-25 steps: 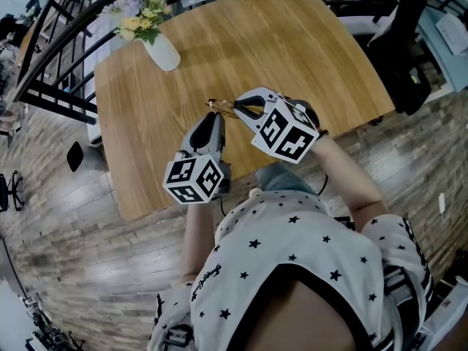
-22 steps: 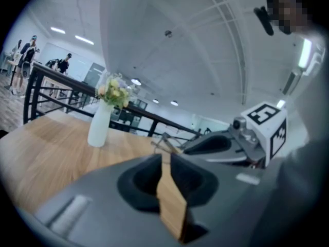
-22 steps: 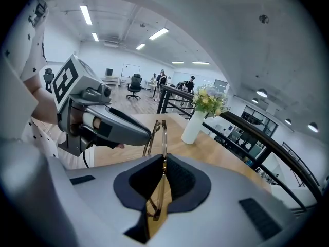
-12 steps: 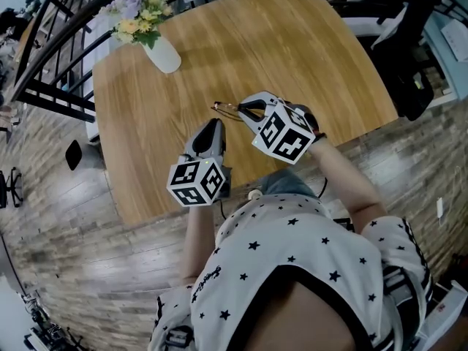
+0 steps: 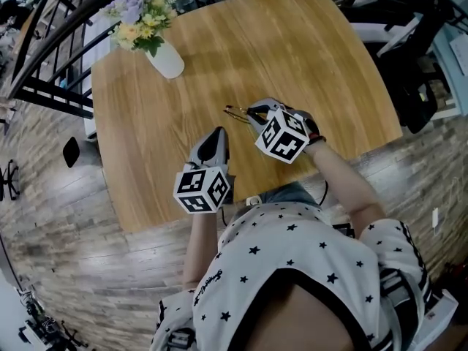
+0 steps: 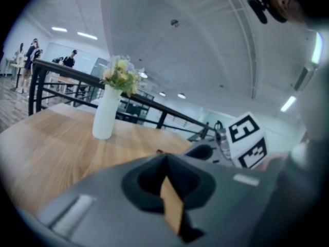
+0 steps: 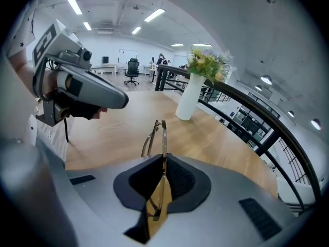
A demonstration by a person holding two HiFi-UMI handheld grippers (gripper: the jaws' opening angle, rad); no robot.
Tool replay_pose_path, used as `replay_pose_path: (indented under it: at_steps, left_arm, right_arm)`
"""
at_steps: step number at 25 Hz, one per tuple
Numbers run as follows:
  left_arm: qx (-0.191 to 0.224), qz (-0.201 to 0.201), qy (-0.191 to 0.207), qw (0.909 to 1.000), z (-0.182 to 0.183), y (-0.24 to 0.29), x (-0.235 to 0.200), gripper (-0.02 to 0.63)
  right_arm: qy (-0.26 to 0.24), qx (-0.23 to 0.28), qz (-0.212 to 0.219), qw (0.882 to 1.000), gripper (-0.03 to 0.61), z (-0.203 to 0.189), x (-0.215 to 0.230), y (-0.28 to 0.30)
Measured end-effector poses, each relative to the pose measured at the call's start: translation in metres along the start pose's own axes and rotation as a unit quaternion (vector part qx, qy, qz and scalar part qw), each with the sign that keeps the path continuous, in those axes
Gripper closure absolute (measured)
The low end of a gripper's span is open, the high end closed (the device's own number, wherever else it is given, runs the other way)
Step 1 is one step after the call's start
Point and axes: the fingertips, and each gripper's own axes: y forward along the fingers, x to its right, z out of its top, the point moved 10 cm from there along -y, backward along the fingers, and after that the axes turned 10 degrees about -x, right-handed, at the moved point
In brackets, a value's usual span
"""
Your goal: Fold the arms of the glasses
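Observation:
Thin metal-framed glasses [image 7: 162, 134] stick out forward from my right gripper [image 7: 160, 176], which is shut on them a little above the wooden table [image 5: 146, 108]. In the head view the glasses [image 5: 235, 111] show just left of the right gripper [image 5: 254, 112]. My left gripper [image 5: 219, 133] hangs nearer the table's front edge, apart from the glasses. In its own view the left gripper [image 6: 167, 171] is shut with nothing between its jaws. The right gripper's marker cube [image 6: 247, 140] shows at that view's right.
A white vase of flowers [image 5: 164, 57] stands at the table's far left corner, and it also shows as the vase [image 7: 187, 99] beyond the glasses. A black railing [image 5: 51, 42] runs past the table's far left side. The person's torso is close to the front edge.
Both grippers have sunk toward the table. The right one carried the glasses a little to the right. The left gripper has drawn back from the glasses toward the front edge.

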Motion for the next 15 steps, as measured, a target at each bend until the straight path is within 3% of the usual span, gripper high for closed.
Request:
replay_pose_path:
  at_steps: [15]
  left_arm:
    - [-0.023,0.01,-0.029,0.9993,-0.008,0.026,-0.017,0.607]
  right_arm:
    - [-0.049,-0.084,-0.007,0.995,0.558,-0.025,0.018,0.075]
